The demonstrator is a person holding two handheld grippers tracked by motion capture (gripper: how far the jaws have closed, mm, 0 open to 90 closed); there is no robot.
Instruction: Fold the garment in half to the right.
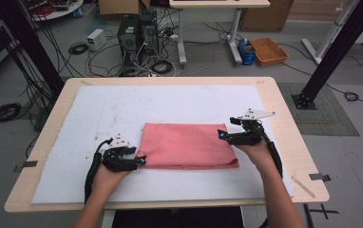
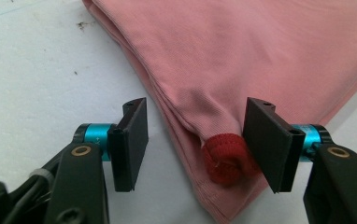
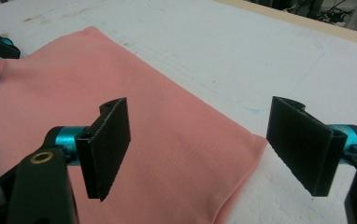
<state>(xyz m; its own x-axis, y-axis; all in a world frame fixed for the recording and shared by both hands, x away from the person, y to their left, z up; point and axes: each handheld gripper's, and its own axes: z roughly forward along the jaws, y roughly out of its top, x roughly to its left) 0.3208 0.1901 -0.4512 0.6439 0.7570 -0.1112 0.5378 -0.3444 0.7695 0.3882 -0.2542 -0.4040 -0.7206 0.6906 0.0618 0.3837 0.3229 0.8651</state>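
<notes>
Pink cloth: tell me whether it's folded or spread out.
Folded. The pink cloth shows several stacked layers along its edge in the left gripper view, and lies as a compact rectangle on the table.

A white sheet (image 1: 170,99) covers most of the wooden table (image 1: 284,123); beyond its far edge two black computer towers (image 1: 137,33) stand on the grey floor among tangled cables (image 1: 163,64); an orange tray (image 1: 268,51) lies further right, beside a blue box (image 1: 247,53).

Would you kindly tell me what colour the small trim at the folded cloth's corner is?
Red trim, darker than the pink cloth; left gripper view.
</notes>
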